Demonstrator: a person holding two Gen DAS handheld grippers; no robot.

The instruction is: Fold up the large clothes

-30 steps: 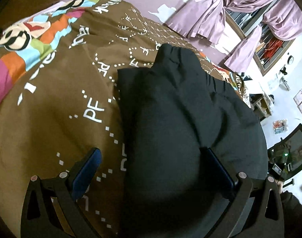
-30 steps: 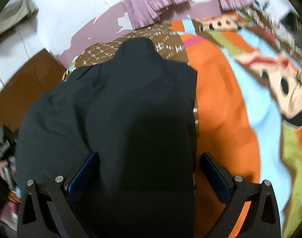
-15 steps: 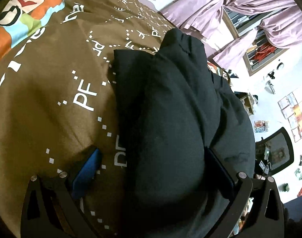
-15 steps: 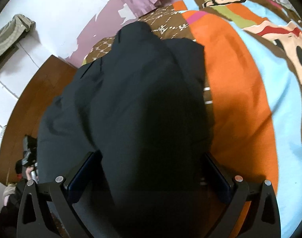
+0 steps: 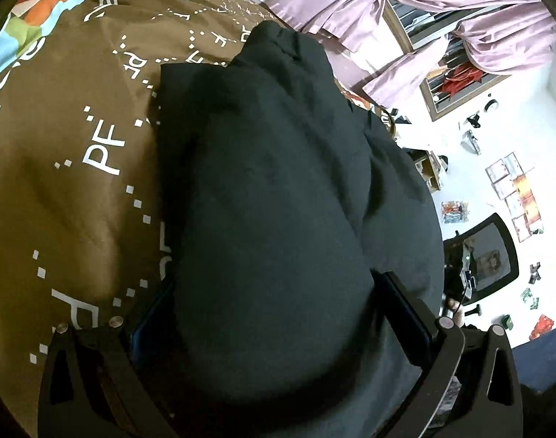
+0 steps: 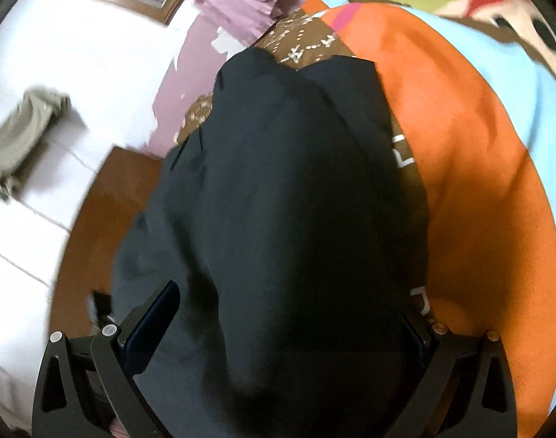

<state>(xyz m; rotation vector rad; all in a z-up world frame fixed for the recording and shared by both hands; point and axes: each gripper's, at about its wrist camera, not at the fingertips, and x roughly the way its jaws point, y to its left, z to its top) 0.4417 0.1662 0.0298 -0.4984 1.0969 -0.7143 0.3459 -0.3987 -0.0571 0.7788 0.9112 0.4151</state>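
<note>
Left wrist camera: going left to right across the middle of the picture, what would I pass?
Brown bedspread with white letters → black garment → white wall with small pictures.

Left gripper [image 5: 274, 314]: black frame, dark-blue finger pads, silver screws | Right gripper [image 6: 281, 317]: black frame, dark-blue pads, silver screws

Bed with brown lettered and orange-blue patterned cover [image 5: 59, 189], black garment [image 5: 263, 197] lying directly on it

Black garment [image 5: 270, 189] fills both jaws' gaps; brown bedspread [image 5: 59, 189] lies free leftward.
</note>
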